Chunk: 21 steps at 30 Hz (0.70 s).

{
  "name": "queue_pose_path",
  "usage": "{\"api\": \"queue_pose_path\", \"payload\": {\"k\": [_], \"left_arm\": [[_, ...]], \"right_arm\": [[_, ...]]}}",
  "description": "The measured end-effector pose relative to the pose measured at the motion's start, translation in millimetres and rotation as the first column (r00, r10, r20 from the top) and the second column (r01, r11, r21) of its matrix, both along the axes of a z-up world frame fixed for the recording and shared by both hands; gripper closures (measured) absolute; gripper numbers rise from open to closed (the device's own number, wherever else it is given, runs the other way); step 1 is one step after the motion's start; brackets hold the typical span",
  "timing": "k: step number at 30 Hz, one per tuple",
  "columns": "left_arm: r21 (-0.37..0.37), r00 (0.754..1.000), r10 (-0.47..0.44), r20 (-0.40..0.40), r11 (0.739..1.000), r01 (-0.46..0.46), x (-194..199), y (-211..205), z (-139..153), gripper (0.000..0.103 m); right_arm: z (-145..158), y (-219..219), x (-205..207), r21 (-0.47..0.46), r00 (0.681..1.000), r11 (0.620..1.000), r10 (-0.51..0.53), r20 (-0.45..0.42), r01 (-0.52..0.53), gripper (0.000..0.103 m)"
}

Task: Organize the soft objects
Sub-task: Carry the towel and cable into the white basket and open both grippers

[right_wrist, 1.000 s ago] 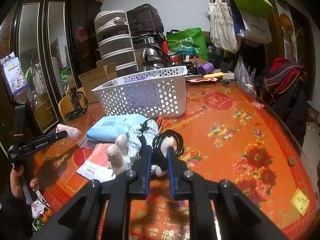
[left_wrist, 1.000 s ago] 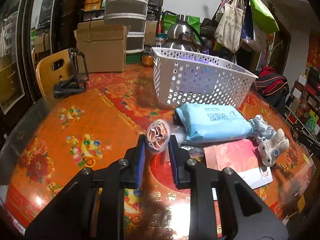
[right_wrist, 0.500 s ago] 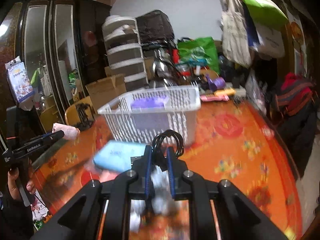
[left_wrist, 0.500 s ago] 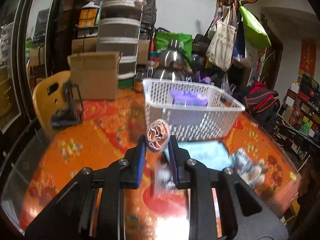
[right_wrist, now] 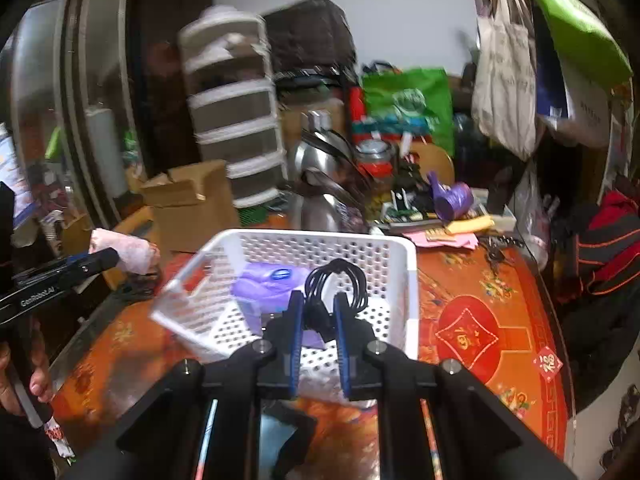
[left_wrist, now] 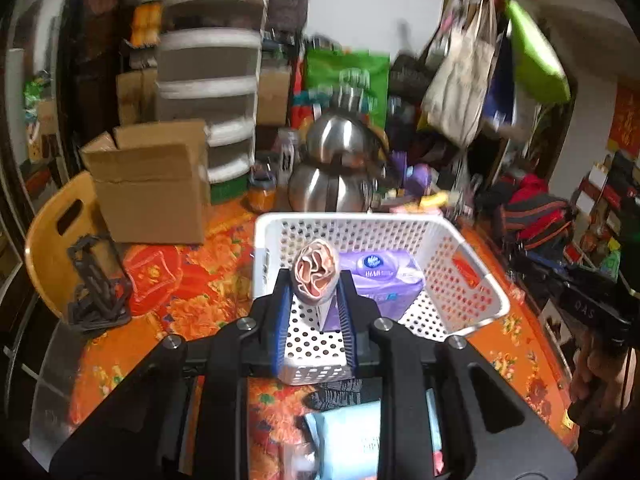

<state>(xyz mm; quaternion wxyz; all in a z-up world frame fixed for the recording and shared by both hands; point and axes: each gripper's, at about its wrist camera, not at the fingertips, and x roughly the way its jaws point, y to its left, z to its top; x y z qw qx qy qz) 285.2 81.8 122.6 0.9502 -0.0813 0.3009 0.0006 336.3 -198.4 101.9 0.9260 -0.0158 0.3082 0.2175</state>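
blue pack (left_wrist: 344, 436) cut off, perhaps wipes

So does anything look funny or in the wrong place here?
Yes: the right gripper holds a coiled black cable over the white basket, odd beside the soft purple pack inside it.

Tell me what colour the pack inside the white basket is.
Purple; the pack in the basket shows best in the left wrist view.
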Motion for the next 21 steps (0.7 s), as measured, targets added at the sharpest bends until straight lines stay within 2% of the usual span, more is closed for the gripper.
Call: {"api": "queue_pose_path", "payload": {"k": [3,7,9,15,17,21], "left_arm": [[0.005,0.997,-0.004,-0.082,1.000,0.004,38.4,-6.3,-11.9,0.083],[-0.004,0.987,-0.025,-0.157,1.000,0.025,67.6,-16.9,-34.6,0.083],[0.026,0.985,-0.015,-0.172,0.999,0.020,74.9,-22.8,-41.7,0.083],[0.035,0.976,0.018,-0.219,0.999,-0.010,87.4,-19.5,-62.5,0.083],[0.063,0.971,0.032,-0.236,0.998,-0.018,91.9,-19.6,-71.5,0.082],[0.044,0.968,0.034,-0.250,0.999,-0.024,96.0,-15.4,-82.3,0.082]], "right_arm": [[-14.0,3.2,29.0,-0.029,0.998,0.999,-0.034,-0.049,0.032,0.090],[-34.7,7.0,55.4,-0.061,0.993,0.997,-0.058,-0.103,0.051,0.090],[-43.0,8.1,59.9,-0.070,0.991,0.996,-0.060,-0.121,0.052,0.090],[-59.7,22.8,66.0,-0.119,0.987,0.993,-0.045,-0.156,0.026,0.090],[-66.8,29.4,67.4,-0.152,0.985,0.988,-0.044,-0.164,0.018,0.090],[-74.5,34.0,69.5,-0.159,0.983,0.987,-0.047,-0.175,0.018,0.090]]}}
